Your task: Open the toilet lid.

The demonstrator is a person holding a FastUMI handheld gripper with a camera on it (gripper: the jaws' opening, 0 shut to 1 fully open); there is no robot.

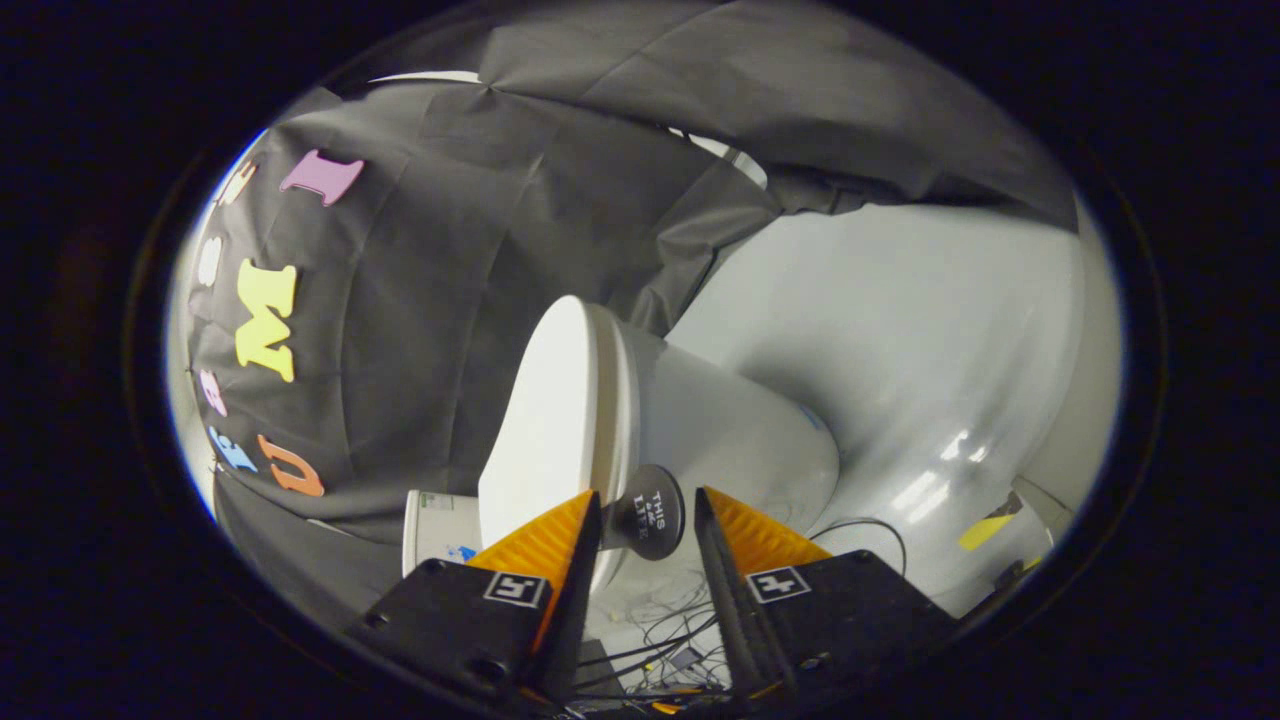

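Careful: your gripper (647, 520) is open, its ribbed orange fingers (545, 545) flanking the round dark handle (652, 512) stuck on the toilet lid (548, 420), which lies closed on the smooth white toilet (740, 430) just ahead. Close off-centre and the slick disc could slip free, dropping the glossy lid.

The gripper (648, 520) sits at the bottom centre of the frame, rolled sideways, its two orange ribbed fingers (545, 545) on black mounts spread apart with a clear gap between them, pressing on nothing.
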